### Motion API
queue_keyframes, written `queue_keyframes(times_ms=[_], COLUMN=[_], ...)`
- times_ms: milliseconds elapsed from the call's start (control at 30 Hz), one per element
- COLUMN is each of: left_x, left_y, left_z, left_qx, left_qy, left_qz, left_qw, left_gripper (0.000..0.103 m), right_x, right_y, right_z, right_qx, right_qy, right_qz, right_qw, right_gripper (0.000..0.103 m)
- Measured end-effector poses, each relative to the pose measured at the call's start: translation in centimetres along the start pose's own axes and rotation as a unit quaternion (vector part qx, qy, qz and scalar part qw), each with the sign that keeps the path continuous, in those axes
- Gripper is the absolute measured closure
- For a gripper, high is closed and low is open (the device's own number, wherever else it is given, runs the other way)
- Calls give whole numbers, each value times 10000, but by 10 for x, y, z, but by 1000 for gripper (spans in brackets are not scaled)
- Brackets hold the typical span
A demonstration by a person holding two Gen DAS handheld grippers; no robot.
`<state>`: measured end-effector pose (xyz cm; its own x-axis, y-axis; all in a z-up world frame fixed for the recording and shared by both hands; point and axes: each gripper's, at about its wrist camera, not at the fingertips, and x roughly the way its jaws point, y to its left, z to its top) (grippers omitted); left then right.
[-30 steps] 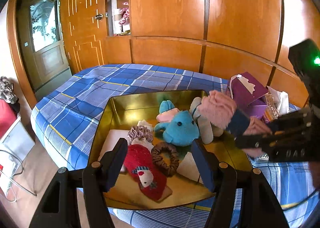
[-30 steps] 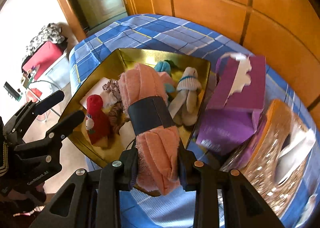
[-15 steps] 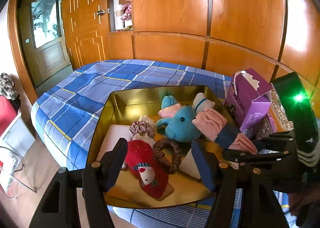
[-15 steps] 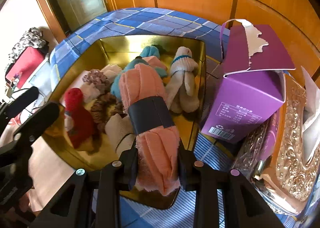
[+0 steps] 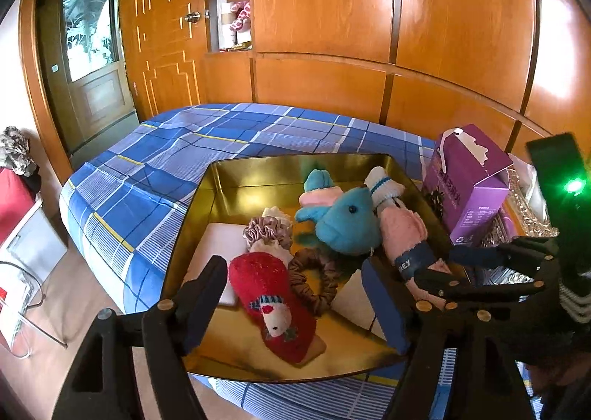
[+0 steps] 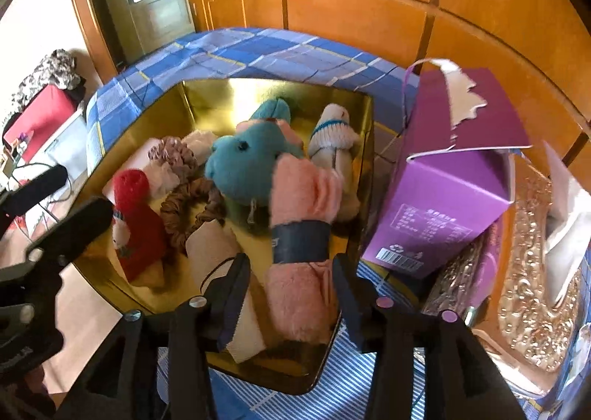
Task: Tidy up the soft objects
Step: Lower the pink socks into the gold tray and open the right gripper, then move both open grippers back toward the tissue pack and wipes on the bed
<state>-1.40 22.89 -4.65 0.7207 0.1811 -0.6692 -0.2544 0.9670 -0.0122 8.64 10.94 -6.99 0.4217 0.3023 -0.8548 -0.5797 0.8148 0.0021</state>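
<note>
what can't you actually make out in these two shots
- Near end of the pink rolled towel: in the left wrist view the right claw, jaws opening around it, covers it.
- Print on the purple carton: too small to read in both views.
- Ornate tissue holder: cut off by the right edge in the right wrist view.
- White cloth in the gold tin: mostly hidden by scrunchies and the red sock.
</note>
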Motion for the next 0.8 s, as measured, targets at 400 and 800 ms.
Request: queue_keyframes(times_ms=[400, 800], left_x=[-7, -23], left_y=[-3, -25], left_z=[3, 5], left_qx=[4, 354], left_qy=[-97, -264], left_qz=[-35, -264], left_qw=[9999, 9987], left_gripper=[27, 26], right_x=[-37, -90], right_y=[-11, -40], right_z=[-11, -43], right_qx=[285, 433], right_qy=[-511, -1274], right_qz=[-17, -229], right_qw=[9983, 9906], right_gripper=[48, 48])
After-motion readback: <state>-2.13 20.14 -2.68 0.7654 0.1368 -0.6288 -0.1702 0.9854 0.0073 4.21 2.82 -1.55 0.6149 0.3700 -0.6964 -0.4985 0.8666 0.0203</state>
